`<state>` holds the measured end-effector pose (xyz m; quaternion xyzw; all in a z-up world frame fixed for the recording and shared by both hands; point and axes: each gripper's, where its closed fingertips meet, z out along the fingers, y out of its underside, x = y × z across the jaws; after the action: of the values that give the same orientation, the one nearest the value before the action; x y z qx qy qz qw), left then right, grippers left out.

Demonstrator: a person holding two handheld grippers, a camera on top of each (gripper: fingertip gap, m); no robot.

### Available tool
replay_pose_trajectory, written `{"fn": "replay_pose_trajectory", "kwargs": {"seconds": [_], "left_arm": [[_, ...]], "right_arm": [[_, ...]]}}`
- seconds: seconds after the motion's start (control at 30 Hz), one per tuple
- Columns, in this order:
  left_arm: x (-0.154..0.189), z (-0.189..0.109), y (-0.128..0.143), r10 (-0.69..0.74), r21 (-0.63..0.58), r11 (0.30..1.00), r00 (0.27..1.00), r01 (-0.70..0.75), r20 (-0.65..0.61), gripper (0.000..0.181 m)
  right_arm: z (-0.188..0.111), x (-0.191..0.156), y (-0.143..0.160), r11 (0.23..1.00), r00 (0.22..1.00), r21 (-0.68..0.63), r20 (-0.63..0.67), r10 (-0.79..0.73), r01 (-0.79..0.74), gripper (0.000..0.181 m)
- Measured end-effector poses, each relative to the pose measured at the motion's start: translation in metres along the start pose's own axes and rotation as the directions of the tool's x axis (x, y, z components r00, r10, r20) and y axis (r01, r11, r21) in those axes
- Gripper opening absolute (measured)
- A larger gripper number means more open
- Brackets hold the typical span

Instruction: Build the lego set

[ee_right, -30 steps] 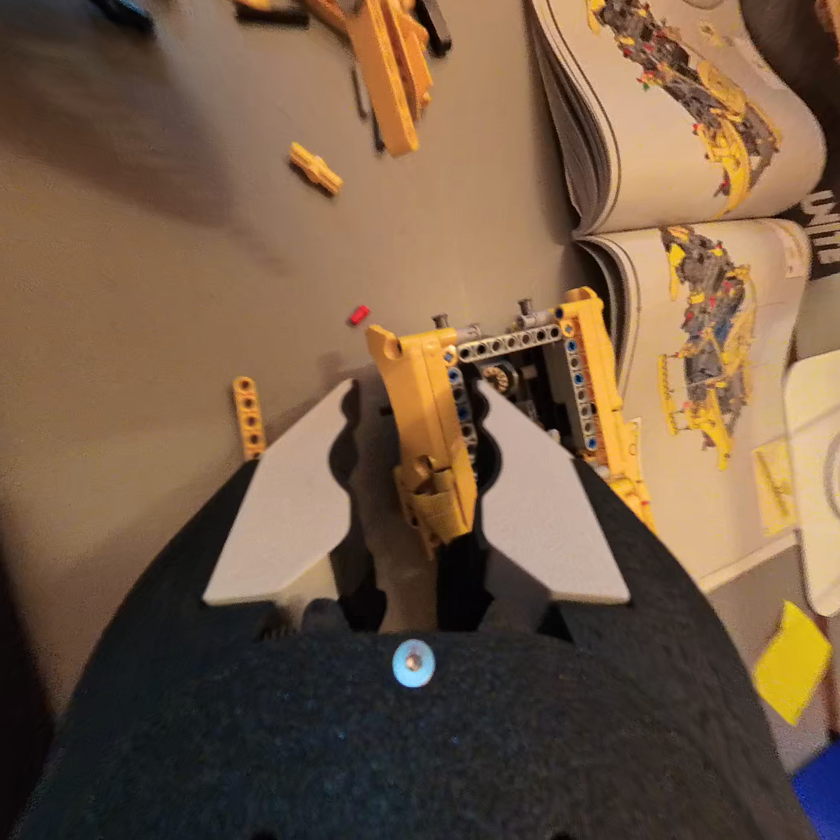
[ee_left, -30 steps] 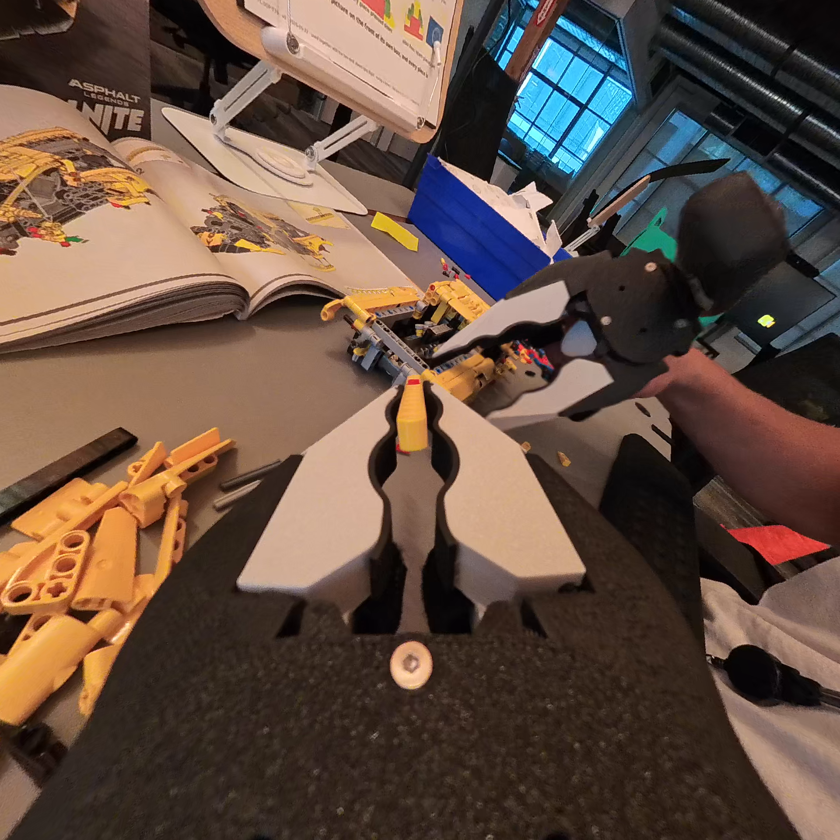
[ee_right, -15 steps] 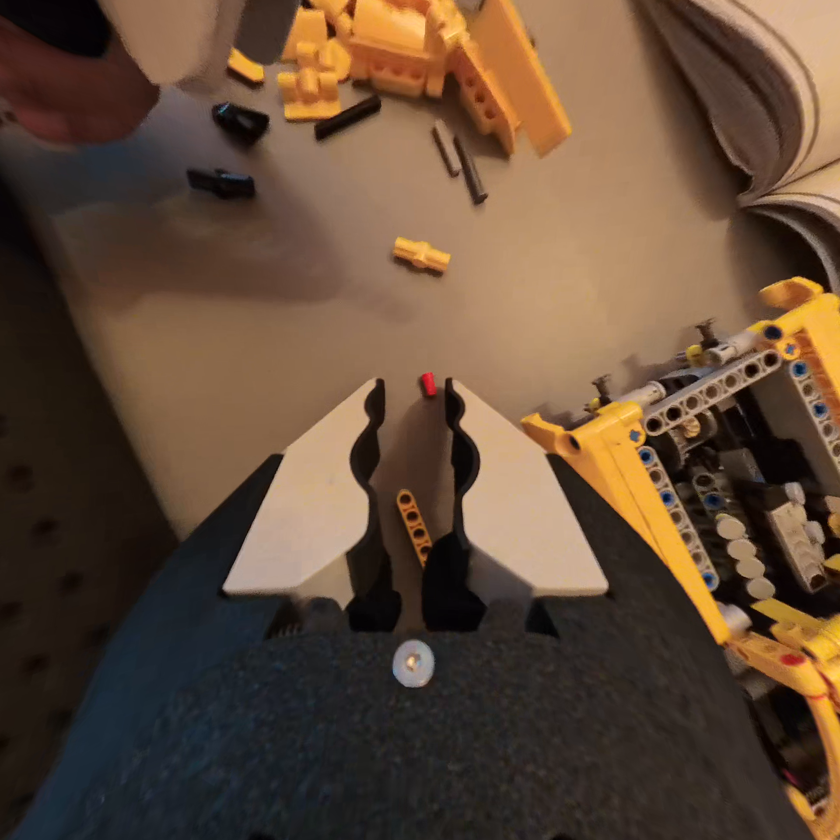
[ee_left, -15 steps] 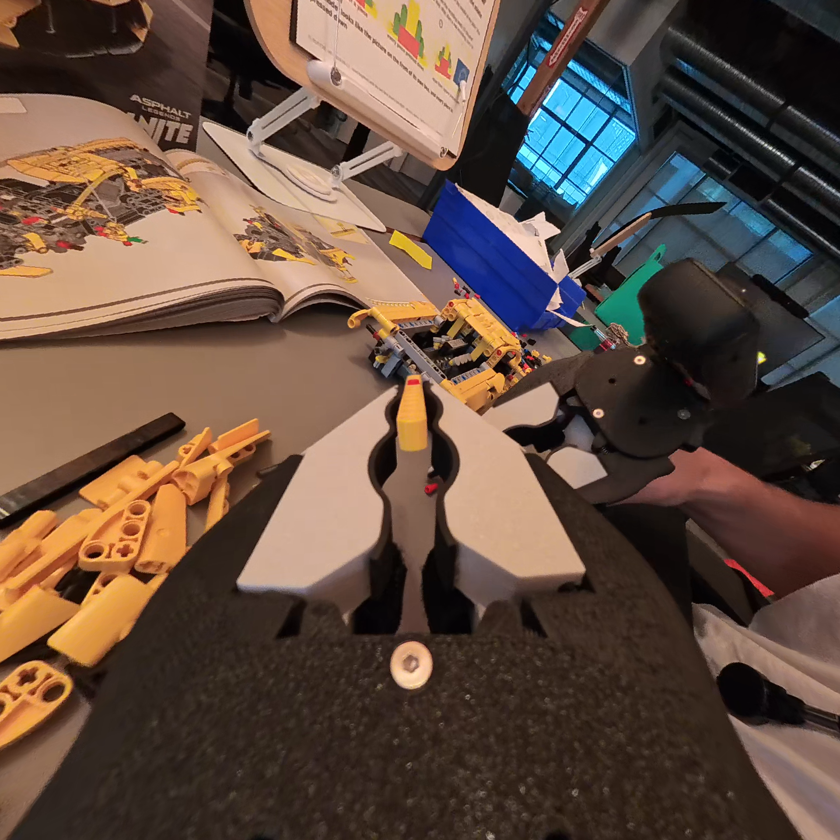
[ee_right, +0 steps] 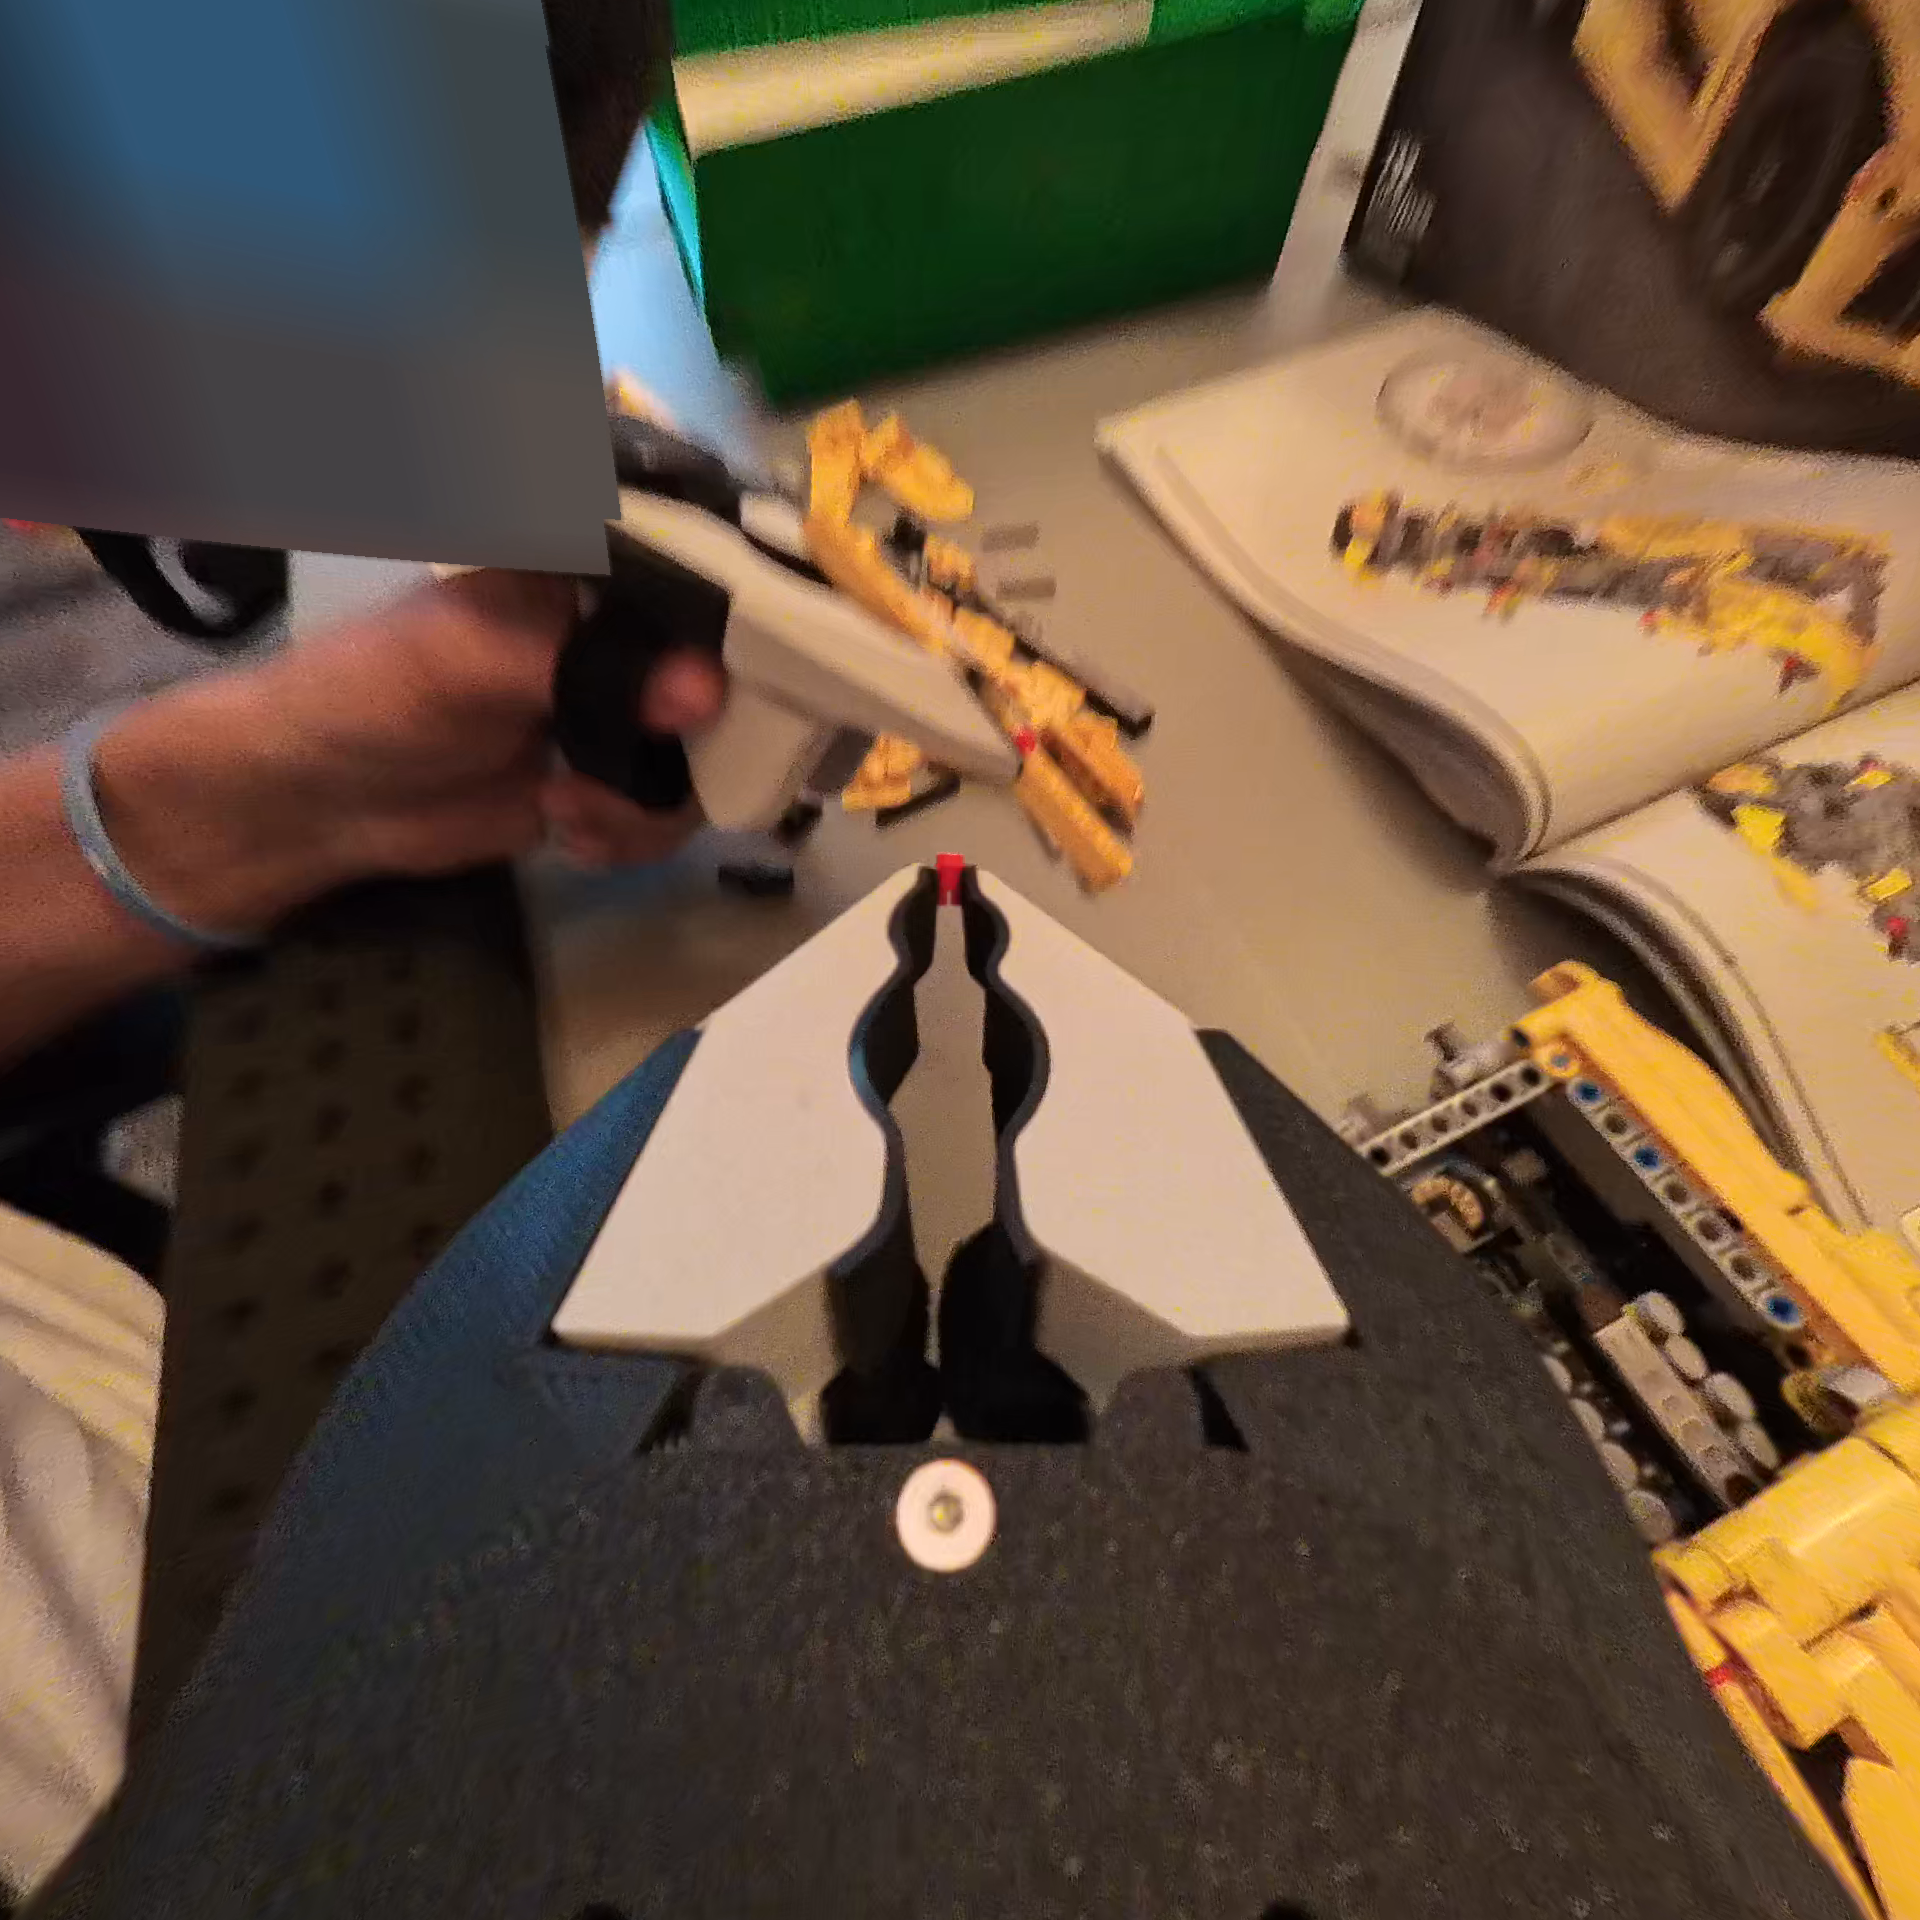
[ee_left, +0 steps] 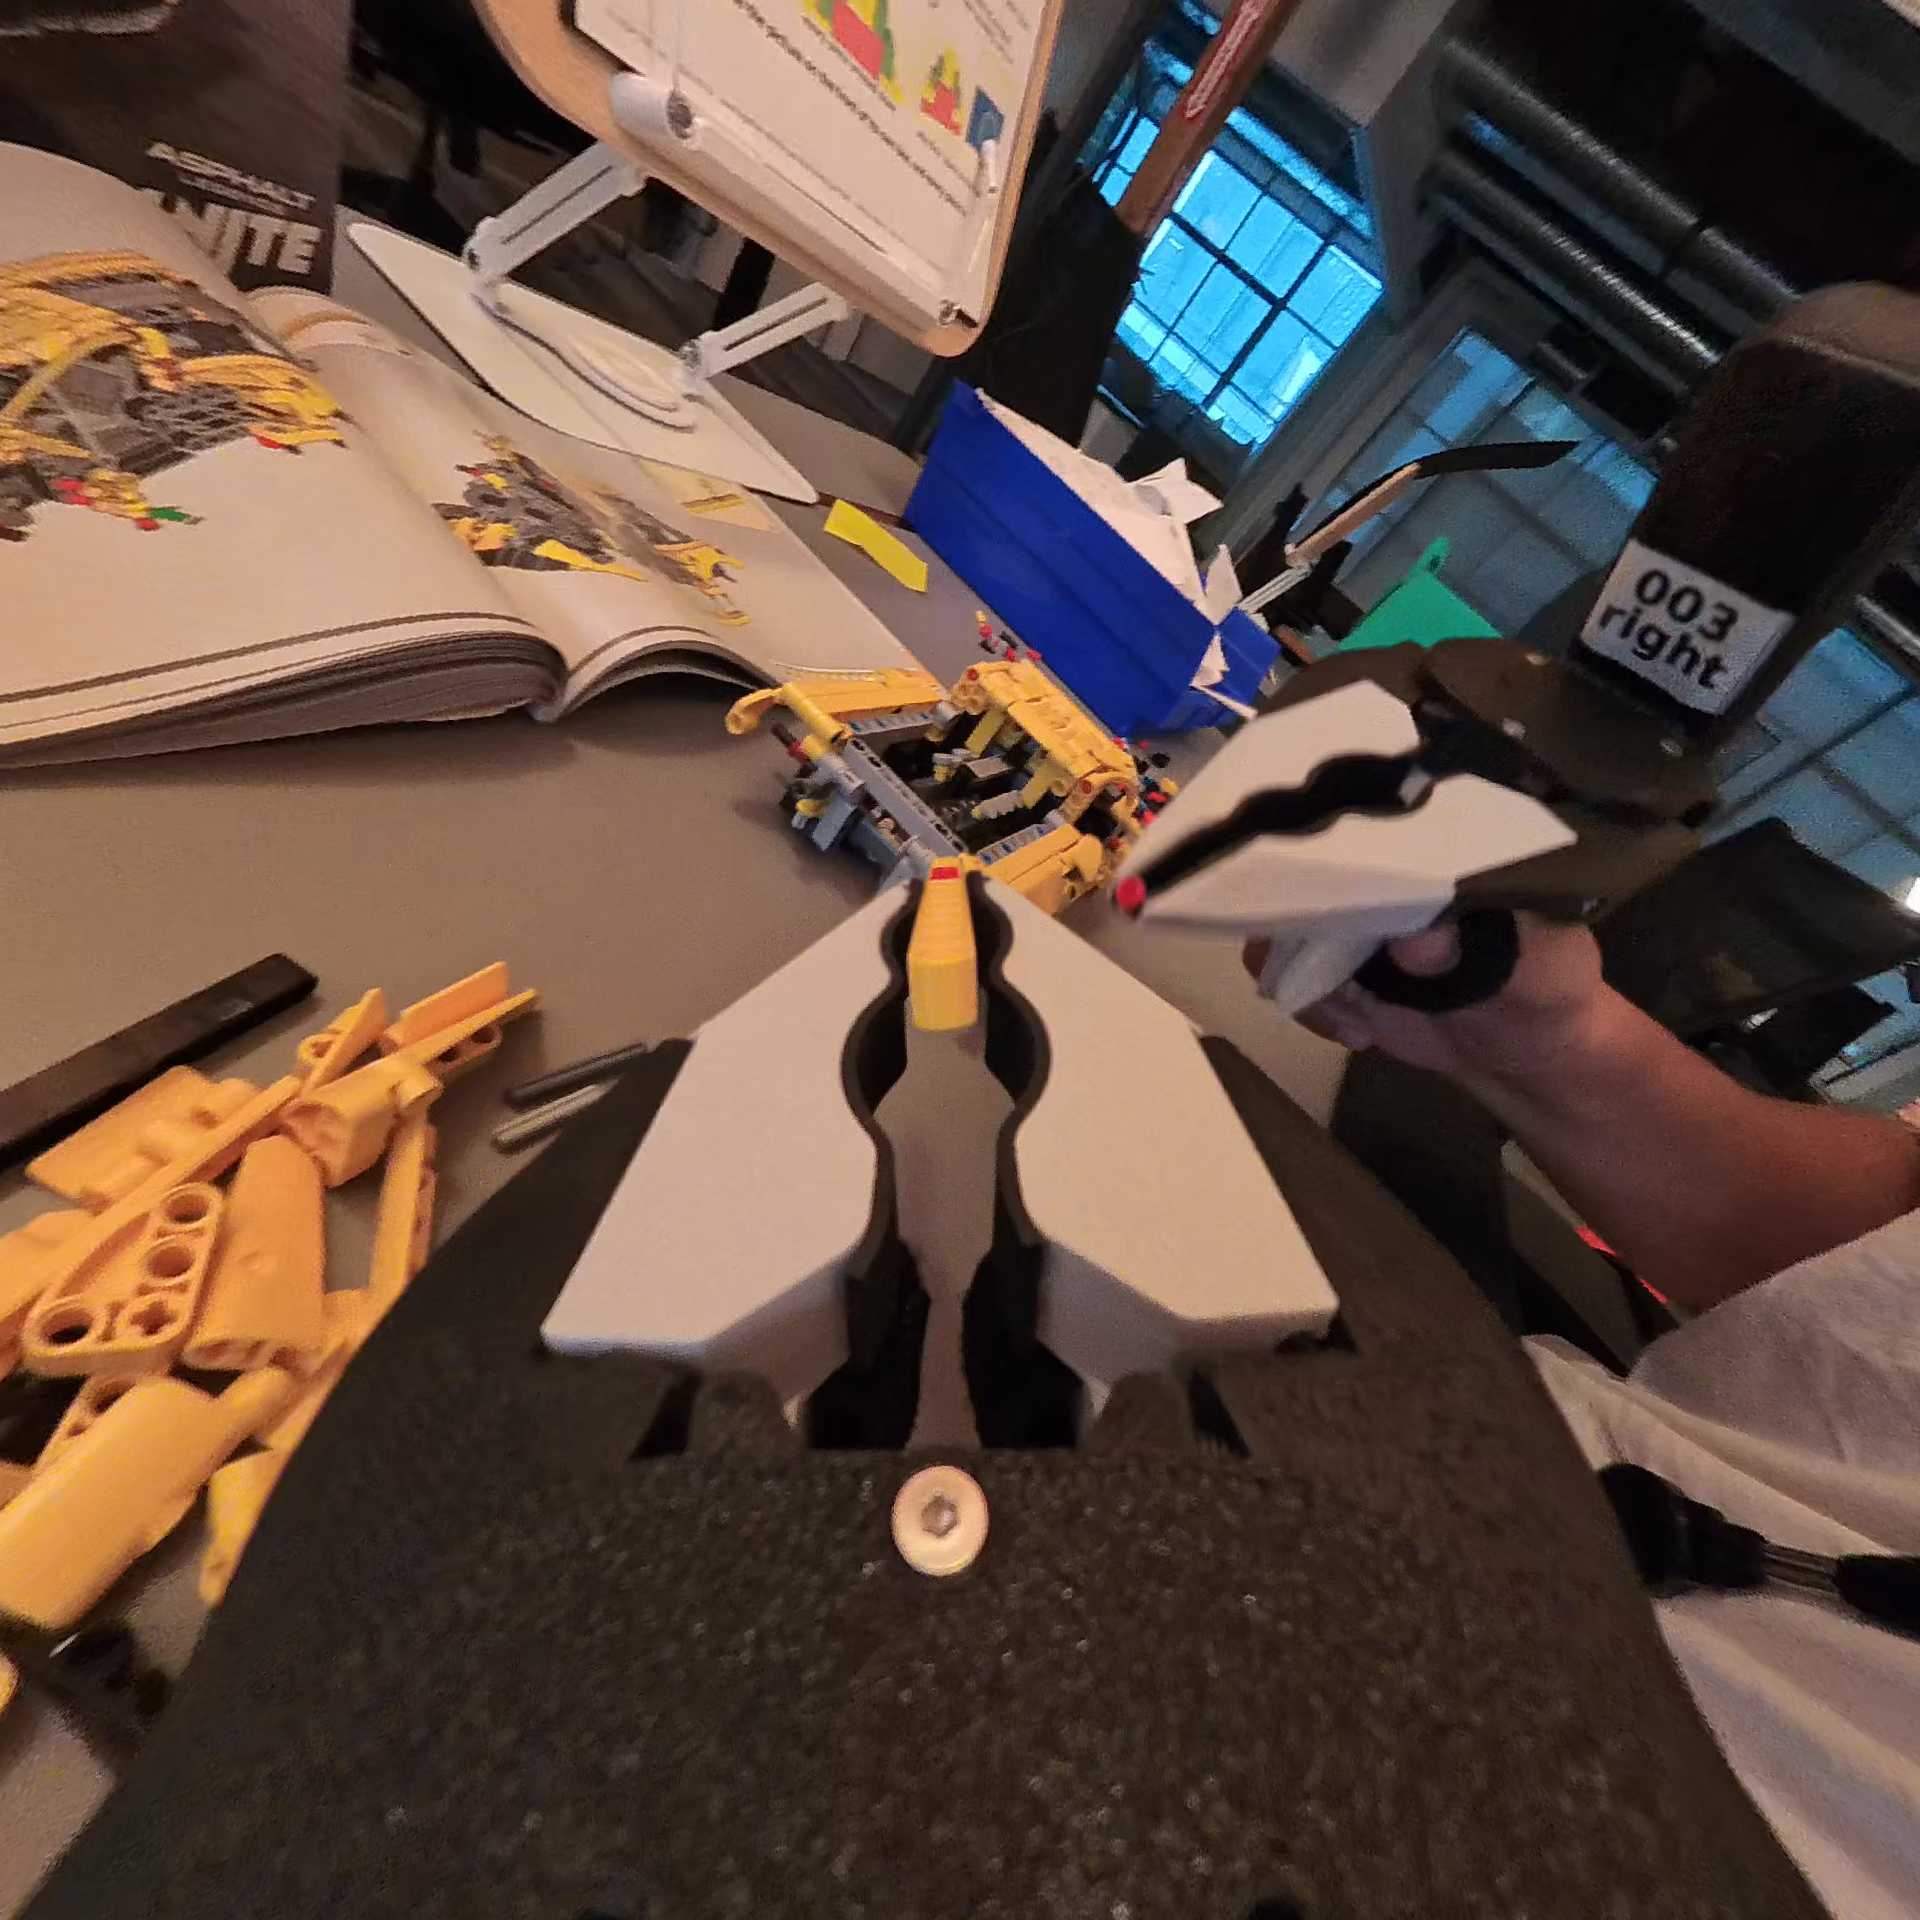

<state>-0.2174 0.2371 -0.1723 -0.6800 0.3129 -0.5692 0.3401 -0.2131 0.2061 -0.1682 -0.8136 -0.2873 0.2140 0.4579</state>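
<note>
My left gripper (ee_left: 945,904) is shut on a short yellow Lego piece (ee_left: 941,961) with a red tip, held above the table. My right gripper (ee_right: 948,883) is shut on a small red pin (ee_right: 948,876) at its fingertips. In the left wrist view the right gripper (ee_left: 1135,896) hangs just right of the yellow piece, the red pin (ee_left: 1128,889) pointing at it. In the blurred right wrist view the left gripper (ee_right: 1023,750) holds the yellow piece (ee_right: 1075,821) just beyond my tips. The part-built yellow and grey model (ee_left: 966,769) sits on the table; it also shows in the right wrist view (ee_right: 1662,1226).
A pile of loose yellow parts (ee_left: 208,1247) and a black strip (ee_left: 156,1039) lie at the left. The open instruction book (ee_left: 312,561) lies behind, with a blue bin (ee_left: 1070,592) and a board stand (ee_left: 623,343). A green bin (ee_right: 987,177) stands far back. Both grippers' tips are close together, under 4 cm apart.
My right gripper left the model, closed on the small red pin on the table, and lifted it toward the left gripper. The left gripper kept its yellow piece.
</note>
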Motion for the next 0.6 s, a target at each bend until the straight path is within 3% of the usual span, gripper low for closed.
{"fn": "replay_pose_trajectory", "kwargs": {"seconds": [0.07,0.33,0.5,0.6], "left_arm": [[0.005,0.002,0.001,0.019,-0.004,1.000,1.000,-0.019,-0.019,0.007],[0.019,0.007,0.005,0.111,-0.028,0.993,0.993,-0.112,-0.039,0.007],[0.029,0.009,0.006,0.102,-0.025,0.994,0.991,-0.104,-0.092,0.007],[0.019,0.005,-0.001,0.158,0.001,0.987,0.987,-0.158,-0.008,0.007]], "right_arm": [[-0.005,0.004,-0.013,0.998,1.000,0.061,-0.009,0.022,-0.021,0.003],[0.006,0.000,-0.002,0.993,0.988,-0.030,-0.099,-0.119,0.117,0.003],[0.007,-0.003,0.003,0.995,0.990,-0.034,-0.105,-0.094,0.091,0.003],[0.006,-0.004,0.003,0.996,0.987,-0.009,-0.132,-0.088,0.087,0.003]]}}
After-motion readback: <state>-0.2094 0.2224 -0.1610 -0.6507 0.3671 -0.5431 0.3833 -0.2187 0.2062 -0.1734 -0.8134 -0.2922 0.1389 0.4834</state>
